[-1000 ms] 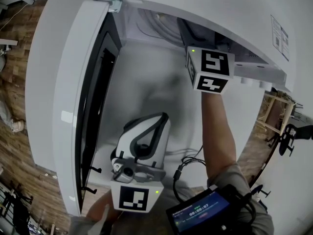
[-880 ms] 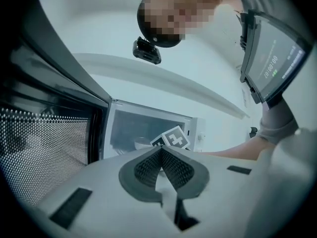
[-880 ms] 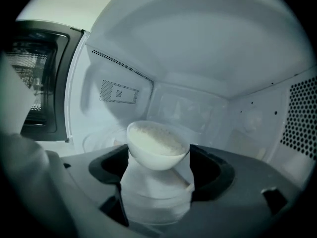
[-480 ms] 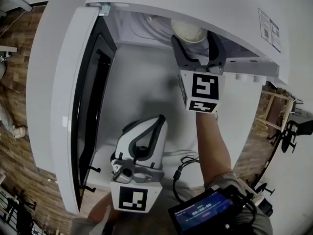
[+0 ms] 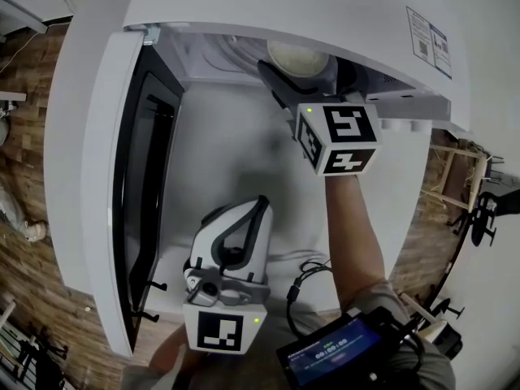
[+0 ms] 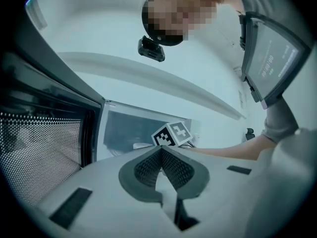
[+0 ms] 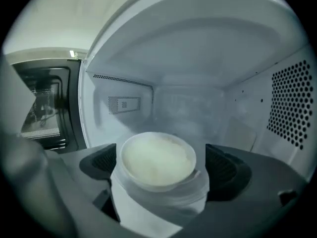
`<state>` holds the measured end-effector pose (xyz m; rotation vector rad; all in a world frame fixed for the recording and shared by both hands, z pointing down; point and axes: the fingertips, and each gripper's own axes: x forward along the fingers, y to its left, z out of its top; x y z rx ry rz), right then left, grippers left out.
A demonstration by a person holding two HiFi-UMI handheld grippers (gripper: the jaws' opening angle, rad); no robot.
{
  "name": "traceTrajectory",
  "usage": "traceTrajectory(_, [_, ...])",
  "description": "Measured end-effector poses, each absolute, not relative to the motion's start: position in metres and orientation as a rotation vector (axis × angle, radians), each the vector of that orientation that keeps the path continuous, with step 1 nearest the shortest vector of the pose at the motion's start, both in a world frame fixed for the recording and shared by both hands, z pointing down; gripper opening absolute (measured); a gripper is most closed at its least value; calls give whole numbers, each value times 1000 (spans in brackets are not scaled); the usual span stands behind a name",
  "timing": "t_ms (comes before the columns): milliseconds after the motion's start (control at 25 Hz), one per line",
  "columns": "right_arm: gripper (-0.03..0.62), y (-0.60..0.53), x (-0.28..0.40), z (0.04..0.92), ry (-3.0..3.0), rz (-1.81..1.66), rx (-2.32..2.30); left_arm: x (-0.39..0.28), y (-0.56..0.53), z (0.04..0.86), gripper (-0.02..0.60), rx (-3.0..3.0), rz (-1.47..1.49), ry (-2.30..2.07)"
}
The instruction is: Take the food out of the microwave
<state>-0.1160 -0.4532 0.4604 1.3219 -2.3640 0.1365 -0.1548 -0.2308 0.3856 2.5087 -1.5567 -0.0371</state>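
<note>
A round translucent tub of pale food (image 5: pixel 298 55) (image 7: pixel 157 160) stands just inside the mouth of the white microwave (image 5: pixel 284 6). My right gripper (image 5: pixel 307 65) (image 7: pixel 161 167) reaches into the cavity, and its jaws have just been opening. The tub is between them. The ribbed pads (image 7: pixel 101 161) flank it closely, and I see no squeeze on its wall. The tub's base is hidden behind the gripper body. My left gripper (image 5: pixel 264 204) (image 6: pixel 161 150) rests on the white counter (image 5: pixel 219 145) in front, shut and empty, pointing towards the microwave.
The microwave door (image 5: pixel 106 177) (image 6: pixel 39 152) stands swung open on the left. The cavity's right wall is perforated (image 7: pixel 292 103). A small screen device (image 5: pixel 333 352) is strapped to the right forearm, with a cable (image 5: pixel 305 279) lying on the counter.
The right gripper drew back from deep inside the cavity towards its mouth and rolled a little. The tub came into view between its jaws, which now stand wider. The left gripper stayed put.
</note>
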Motion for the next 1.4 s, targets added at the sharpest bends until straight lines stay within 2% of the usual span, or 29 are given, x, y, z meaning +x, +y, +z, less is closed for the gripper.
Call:
traceTrajectory(680, [532,-460,-119,468,-2349,129,1361,-160,-228,384,6,2511,-28,-1563])
traceTrajectory(1400, [532,-333,-75,450,-2351,135,1346,-128,-191,355,6,2626,-67,-1457])
